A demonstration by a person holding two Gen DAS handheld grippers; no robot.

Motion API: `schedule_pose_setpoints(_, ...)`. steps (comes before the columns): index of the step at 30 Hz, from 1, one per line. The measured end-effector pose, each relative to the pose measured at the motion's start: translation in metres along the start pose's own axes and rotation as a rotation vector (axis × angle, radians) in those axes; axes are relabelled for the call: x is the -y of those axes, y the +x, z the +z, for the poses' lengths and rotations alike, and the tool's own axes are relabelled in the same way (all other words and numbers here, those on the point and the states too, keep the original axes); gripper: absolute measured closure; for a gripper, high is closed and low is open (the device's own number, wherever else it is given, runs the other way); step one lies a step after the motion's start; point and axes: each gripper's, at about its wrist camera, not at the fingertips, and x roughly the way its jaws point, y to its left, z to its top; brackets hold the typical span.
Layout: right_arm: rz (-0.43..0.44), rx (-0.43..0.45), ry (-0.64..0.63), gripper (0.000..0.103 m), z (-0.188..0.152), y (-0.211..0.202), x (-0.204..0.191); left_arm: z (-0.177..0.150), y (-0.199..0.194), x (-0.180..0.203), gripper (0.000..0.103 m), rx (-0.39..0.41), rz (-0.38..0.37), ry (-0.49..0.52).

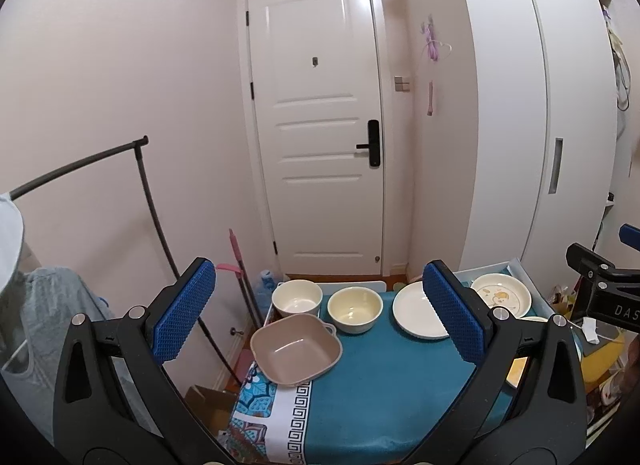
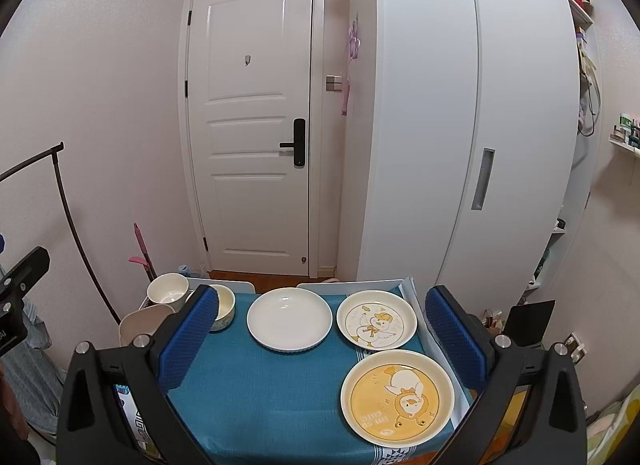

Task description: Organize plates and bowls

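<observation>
On a table with a teal cloth (image 1: 384,377) stand a square tan bowl (image 1: 297,349), a tall cream bowl (image 1: 297,297), a round yellow-cream bowl (image 1: 354,309), a plain white plate (image 1: 418,309) and a white duck-print plate (image 1: 501,295). In the right wrist view the plain white plate (image 2: 289,319), the white duck plate (image 2: 377,323) and a yellow duck plate (image 2: 397,396) lie in front. My left gripper (image 1: 320,329) hangs open above the near cloth, holding nothing. My right gripper (image 2: 320,339) is open too, above the table's near edge.
A white door (image 1: 320,125) and a white wardrobe (image 1: 512,105) stand behind the table. A dark clothes rail (image 1: 148,201) and a pink mop (image 1: 240,265) are at the left. White trays (image 2: 360,285) line the table's far edge. Clutter lies on the floor at right.
</observation>
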Motion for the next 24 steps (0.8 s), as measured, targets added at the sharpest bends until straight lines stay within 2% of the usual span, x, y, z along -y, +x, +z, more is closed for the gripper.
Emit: schedule_pose_setpoints(24,-0.005,-0.016,-0.002,0.0,-0.0018,0.0094,-0.0025,-0.0009,0.0035,0.0026,0.0,0.013,0.004,0.026)
